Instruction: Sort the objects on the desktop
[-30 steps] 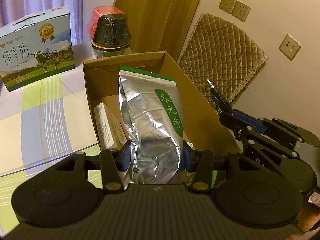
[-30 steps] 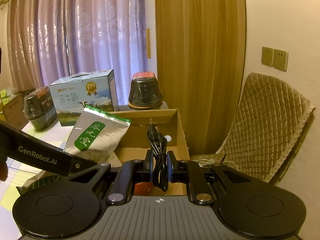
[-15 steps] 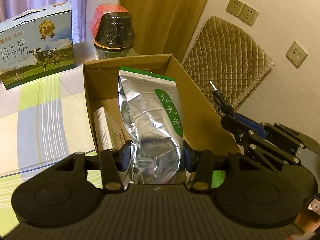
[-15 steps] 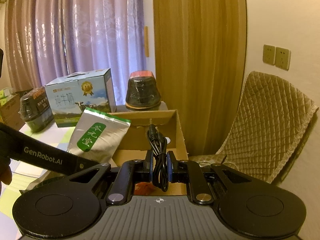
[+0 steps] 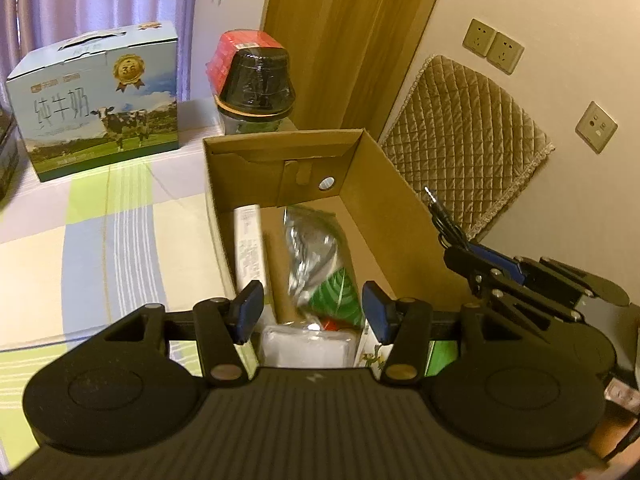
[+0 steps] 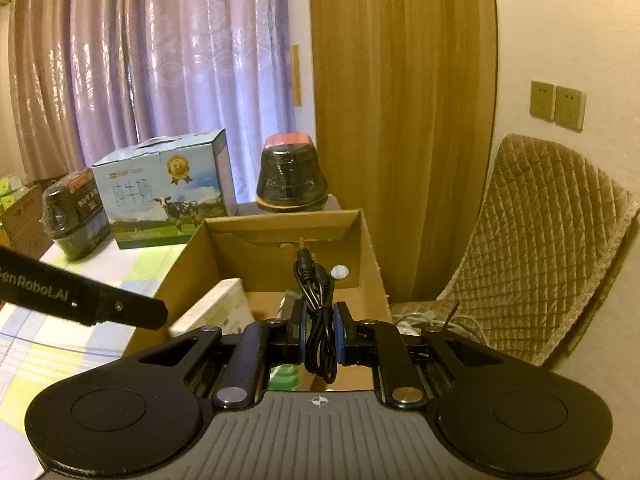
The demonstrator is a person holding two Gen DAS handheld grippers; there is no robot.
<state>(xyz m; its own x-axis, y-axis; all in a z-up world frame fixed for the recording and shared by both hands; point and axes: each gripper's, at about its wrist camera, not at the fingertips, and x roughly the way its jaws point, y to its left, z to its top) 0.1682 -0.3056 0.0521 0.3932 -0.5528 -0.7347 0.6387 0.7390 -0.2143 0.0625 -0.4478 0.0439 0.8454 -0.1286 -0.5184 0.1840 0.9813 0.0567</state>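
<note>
Foil pouch (image 5: pixel 316 248) loose in cardboard box (image 5: pixel 372 216), beneath spread left tool (image 5: pixel 312 312).

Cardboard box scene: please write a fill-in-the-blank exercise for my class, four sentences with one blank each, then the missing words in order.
1. The right gripper is shut on a coiled black ____.
2. The left gripper hangs over the cardboard box with its jaws ____.
3. The silver tea pouch lies ____ the cardboard box.
4. The blue milk carton shows a picture of ____ on grass.

Missing words: audio cable; open; inside; cows
</note>
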